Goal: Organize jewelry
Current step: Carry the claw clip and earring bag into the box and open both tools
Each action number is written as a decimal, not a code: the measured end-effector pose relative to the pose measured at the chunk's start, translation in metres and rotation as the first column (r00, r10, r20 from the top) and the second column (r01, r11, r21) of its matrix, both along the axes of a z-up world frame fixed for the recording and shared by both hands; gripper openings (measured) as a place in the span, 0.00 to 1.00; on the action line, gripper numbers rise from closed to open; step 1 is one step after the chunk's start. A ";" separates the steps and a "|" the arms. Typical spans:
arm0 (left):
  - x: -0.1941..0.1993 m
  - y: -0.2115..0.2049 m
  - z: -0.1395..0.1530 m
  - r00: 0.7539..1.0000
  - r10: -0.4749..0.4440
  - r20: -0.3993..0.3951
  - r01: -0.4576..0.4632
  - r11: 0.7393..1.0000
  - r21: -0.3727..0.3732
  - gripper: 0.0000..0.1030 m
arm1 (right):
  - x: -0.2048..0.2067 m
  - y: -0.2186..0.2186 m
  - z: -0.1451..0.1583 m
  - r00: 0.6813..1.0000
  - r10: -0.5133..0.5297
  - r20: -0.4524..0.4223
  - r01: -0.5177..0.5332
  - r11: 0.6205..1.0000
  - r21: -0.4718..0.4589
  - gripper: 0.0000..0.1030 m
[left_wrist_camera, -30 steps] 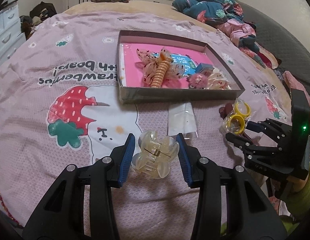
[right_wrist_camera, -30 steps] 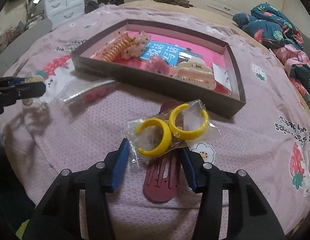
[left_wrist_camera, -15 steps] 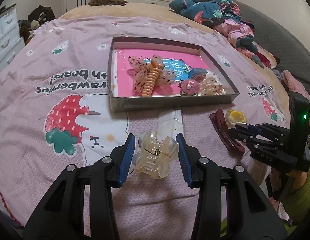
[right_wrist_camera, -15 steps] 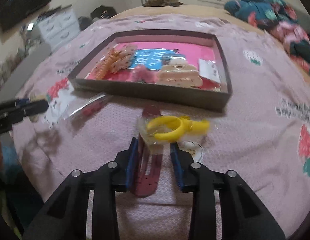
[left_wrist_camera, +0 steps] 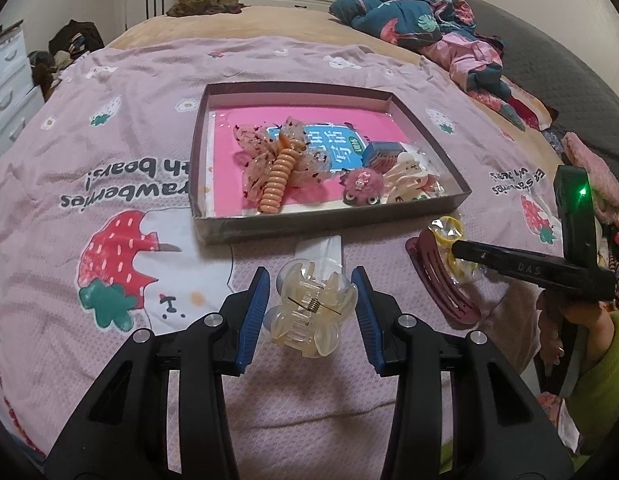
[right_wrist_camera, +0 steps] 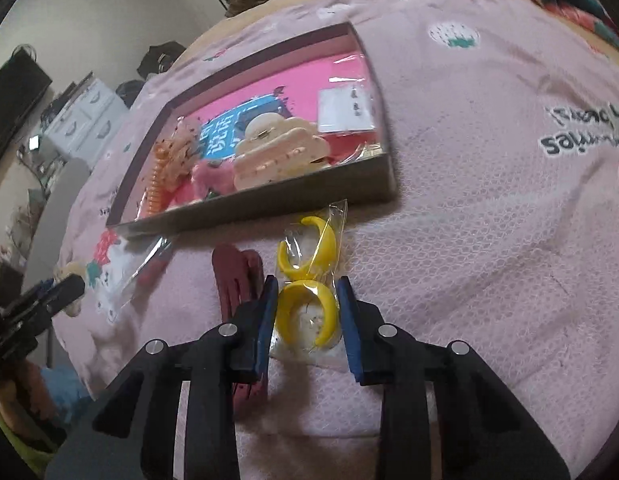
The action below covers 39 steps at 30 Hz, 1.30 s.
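A clear cream claw clip [left_wrist_camera: 309, 312] hangs just above the bedspread, with my left gripper [left_wrist_camera: 311, 300] shut on it. My right gripper [right_wrist_camera: 307, 312] has a small clear bag with two yellow hoop earrings [right_wrist_camera: 309, 280] between its blue pads. Its jaws are closing and the pads touch the lower hoop. In the left wrist view that gripper [left_wrist_camera: 455, 250] holds the bag [left_wrist_camera: 449, 232] upright over a maroon hair clip [left_wrist_camera: 441, 280]. Ahead lies the shallow brown box [left_wrist_camera: 329, 222] with a pink floor. It holds an orange spiral clip [left_wrist_camera: 275, 178], a pink fluffy clip [left_wrist_camera: 361, 184] and a cream claw clip [right_wrist_camera: 277, 152].
A flat clear plastic bag [left_wrist_camera: 321, 248] lies between the box and my left gripper. The maroon clip [right_wrist_camera: 237, 280] rests left of my right fingers. Bundled clothes [left_wrist_camera: 421, 12] sit at the bed's far right, white drawers [left_wrist_camera: 5, 80] at the left. A green-sleeved hand [left_wrist_camera: 581, 340] holds the right gripper.
My right gripper has narrowed onto the earring bag, rolled, and turned the bag upright off the maroon clip. My left gripper keeps the claw clip and has drifted slightly.
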<state>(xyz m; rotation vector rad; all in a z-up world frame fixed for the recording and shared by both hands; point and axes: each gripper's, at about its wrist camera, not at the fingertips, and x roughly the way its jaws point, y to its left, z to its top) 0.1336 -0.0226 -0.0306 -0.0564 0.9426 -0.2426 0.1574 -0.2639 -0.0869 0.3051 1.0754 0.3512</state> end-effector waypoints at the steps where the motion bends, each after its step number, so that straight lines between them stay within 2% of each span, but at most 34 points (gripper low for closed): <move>1: 0.002 -0.001 0.001 1.000 -0.002 0.001 0.002 1.000 0.002 0.33 | -0.001 0.000 0.002 1.000 0.001 0.012 -0.001 1.000 -0.010 0.28; 7: 0.014 -0.008 0.010 1.000 -0.008 0.014 0.008 1.000 0.006 0.33 | -0.009 -0.004 0.039 0.987 0.051 0.149 -0.042 0.997 -0.061 0.26; 10: 0.020 -0.011 0.017 1.000 -0.011 0.029 0.011 1.000 0.008 0.33 | -0.009 -0.010 0.058 0.980 0.050 0.194 -0.042 0.998 -0.044 0.26; 19: 0.044 -0.021 0.039 0.997 -0.024 0.072 0.023 1.000 0.016 0.33 | 0.013 -0.012 0.114 0.945 0.068 0.321 -0.051 0.997 -0.061 0.26; 25: 0.063 -0.028 0.045 0.996 -0.031 0.086 0.030 0.999 0.011 0.33 | 0.034 -0.015 0.136 0.924 0.078 0.373 -0.057 0.996 -0.067 0.26; 32: 0.087 -0.039 0.041 0.996 -0.036 0.086 0.036 0.999 0.001 0.33 | 0.061 -0.009 0.137 0.917 0.087 0.389 -0.058 0.995 -0.087 0.26; 39: 0.109 -0.050 0.018 0.998 -0.051 0.047 0.051 0.999 -0.003 0.33 | 0.092 0.001 0.098 0.945 0.082 0.316 -0.048 0.992 -0.116 0.26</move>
